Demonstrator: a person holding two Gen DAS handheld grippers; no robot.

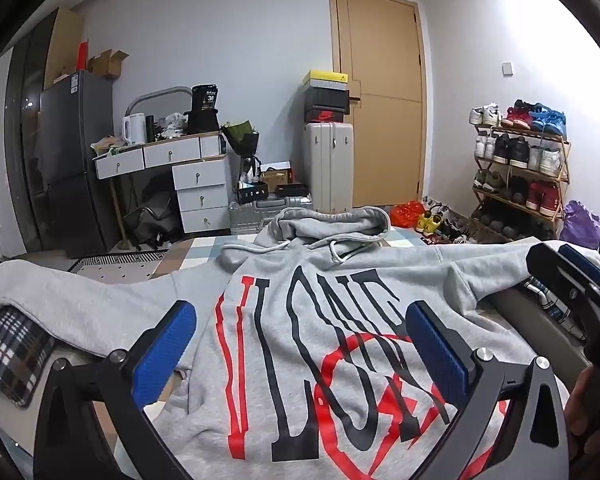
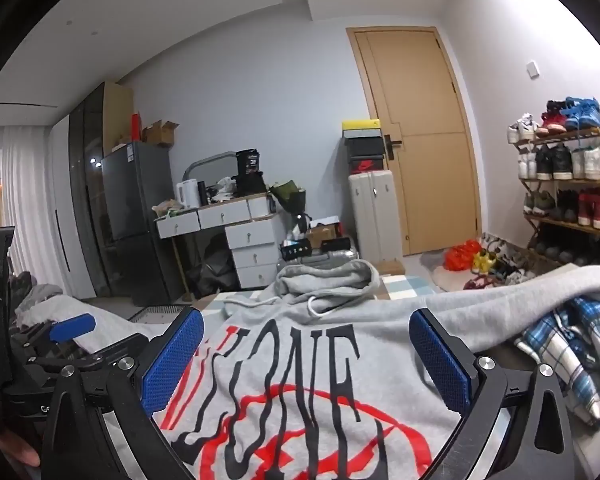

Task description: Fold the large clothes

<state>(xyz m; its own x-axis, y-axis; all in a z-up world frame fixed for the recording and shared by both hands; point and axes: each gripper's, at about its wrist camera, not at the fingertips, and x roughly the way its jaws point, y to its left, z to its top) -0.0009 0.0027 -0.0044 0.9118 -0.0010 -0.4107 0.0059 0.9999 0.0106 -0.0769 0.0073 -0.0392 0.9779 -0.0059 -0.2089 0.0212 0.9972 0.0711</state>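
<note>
Overhead, the left gripper (image 1: 300, 356) and right gripper (image 2: 306, 356) hung spread wide, released, above the flat grey hoodie (image 1: 324, 280).

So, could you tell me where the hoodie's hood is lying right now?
In both views the hood lies at the far end of the grey hoodie, centre frame, pointing toward the white suitcase by the door.

Grey fleece hoodie with black and red lettering (image 1: 324, 320), spread flat.
It lies print side up, sleeves stretched out to either side, hood and white drawstrings (image 2: 320, 304) bunched at the far end.
</note>
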